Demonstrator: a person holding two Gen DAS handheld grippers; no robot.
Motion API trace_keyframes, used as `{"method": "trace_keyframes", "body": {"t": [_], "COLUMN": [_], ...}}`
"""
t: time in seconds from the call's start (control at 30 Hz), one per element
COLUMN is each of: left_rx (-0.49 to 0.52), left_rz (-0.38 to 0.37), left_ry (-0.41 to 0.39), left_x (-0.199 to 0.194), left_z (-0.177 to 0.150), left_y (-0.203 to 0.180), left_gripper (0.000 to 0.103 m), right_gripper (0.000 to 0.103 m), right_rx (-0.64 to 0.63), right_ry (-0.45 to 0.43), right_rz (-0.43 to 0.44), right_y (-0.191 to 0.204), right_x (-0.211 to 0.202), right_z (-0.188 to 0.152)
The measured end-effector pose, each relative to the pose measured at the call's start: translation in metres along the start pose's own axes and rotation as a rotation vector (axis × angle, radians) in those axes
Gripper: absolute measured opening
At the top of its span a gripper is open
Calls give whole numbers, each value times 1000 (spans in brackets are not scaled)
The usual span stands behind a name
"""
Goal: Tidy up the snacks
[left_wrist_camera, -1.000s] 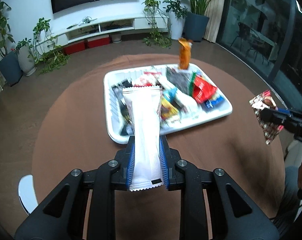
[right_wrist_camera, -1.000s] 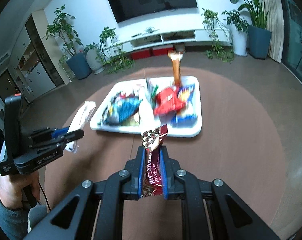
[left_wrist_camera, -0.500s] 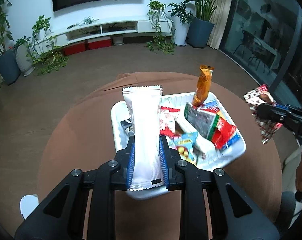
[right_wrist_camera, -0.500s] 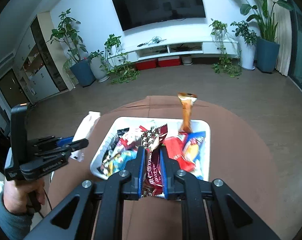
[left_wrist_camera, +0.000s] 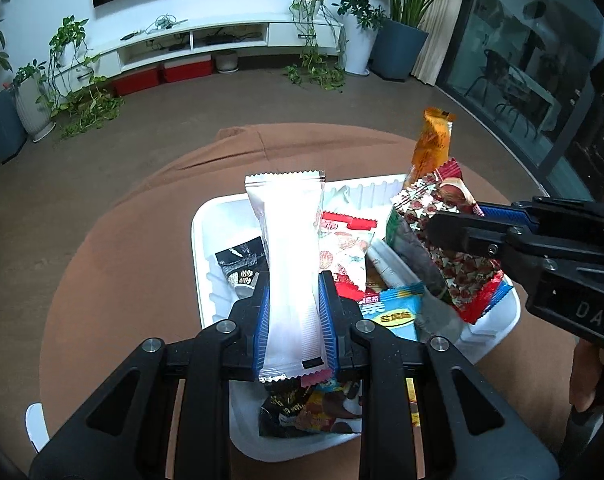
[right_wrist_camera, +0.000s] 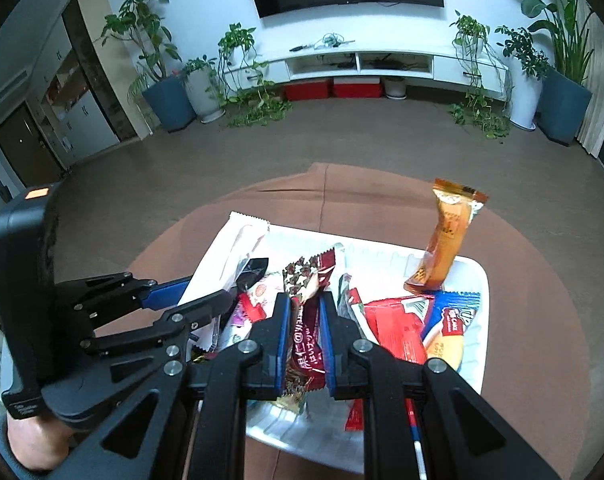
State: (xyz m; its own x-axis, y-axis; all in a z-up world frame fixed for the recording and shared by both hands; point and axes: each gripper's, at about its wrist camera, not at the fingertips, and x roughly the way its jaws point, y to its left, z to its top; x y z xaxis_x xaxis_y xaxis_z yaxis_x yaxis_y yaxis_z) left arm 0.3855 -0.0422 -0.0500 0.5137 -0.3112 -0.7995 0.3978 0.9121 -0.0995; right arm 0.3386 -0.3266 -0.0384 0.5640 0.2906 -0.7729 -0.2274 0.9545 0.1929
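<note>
My left gripper (left_wrist_camera: 294, 304) is shut on a long white snack packet (left_wrist_camera: 288, 248) and hangs over the white tray (left_wrist_camera: 206, 240) of snacks. My right gripper (right_wrist_camera: 305, 320) is shut on a dark red star-patterned snack packet (right_wrist_camera: 308, 312), also above the tray (right_wrist_camera: 476, 280). In the left wrist view the right gripper (left_wrist_camera: 454, 232) comes in from the right with its red packet (left_wrist_camera: 454, 248) over the tray's right half. In the right wrist view the left gripper (right_wrist_camera: 238, 280) holds the white packet (right_wrist_camera: 232, 256) over the tray's left end. An orange packet (right_wrist_camera: 446, 240) stands upright at the tray's far edge.
The tray sits on a round brown table (left_wrist_camera: 134, 240) and holds several packets: red (right_wrist_camera: 398, 328), blue (right_wrist_camera: 454, 316), black (left_wrist_camera: 242, 268). A white chair edge (left_wrist_camera: 36, 428) shows below left. A person's hand (right_wrist_camera: 30, 436) grips the left tool. Plants and a TV shelf stand beyond.
Both grippers have moved forward from the table's near side to over the tray, each still holding its packet. The two have come closer together.
</note>
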Motion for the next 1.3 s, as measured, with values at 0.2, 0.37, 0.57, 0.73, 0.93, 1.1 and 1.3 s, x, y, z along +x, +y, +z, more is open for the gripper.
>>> {"method": "trace_keyframes", "body": {"t": [0.2, 0.37, 0.57, 0.73, 0.93, 1.1, 1.3], "left_rx": [-5, 1, -14, -6, -9, -3, -1], "left_rz": [5, 10, 12, 6, 16, 45, 121], "left_ry": [12, 23, 5, -11, -35, -82, -201], "left_x": [17, 24, 25, 22, 11, -19, -70], "left_z": [1, 4, 2, 3, 1, -11, -34], "left_y": [0, 1, 5, 4, 3, -6, -22], "left_gripper": [24, 26, 41, 41, 50, 75, 96], "right_gripper": [16, 17, 17, 18, 22, 40, 77], "right_rx": [-29, -32, -29, -20, -19, -15, 21], "right_ry": [27, 44, 57, 49, 23, -18, -139], "right_rz": [-29, -39, -60, -67, -69, -74, -67], "right_y": [-1, 0, -5, -7, -7, -6, -7], "right_x": [13, 22, 30, 29, 18, -1, -50], "right_z": [-1, 1, -2, -2, -4, -5, -14]}}
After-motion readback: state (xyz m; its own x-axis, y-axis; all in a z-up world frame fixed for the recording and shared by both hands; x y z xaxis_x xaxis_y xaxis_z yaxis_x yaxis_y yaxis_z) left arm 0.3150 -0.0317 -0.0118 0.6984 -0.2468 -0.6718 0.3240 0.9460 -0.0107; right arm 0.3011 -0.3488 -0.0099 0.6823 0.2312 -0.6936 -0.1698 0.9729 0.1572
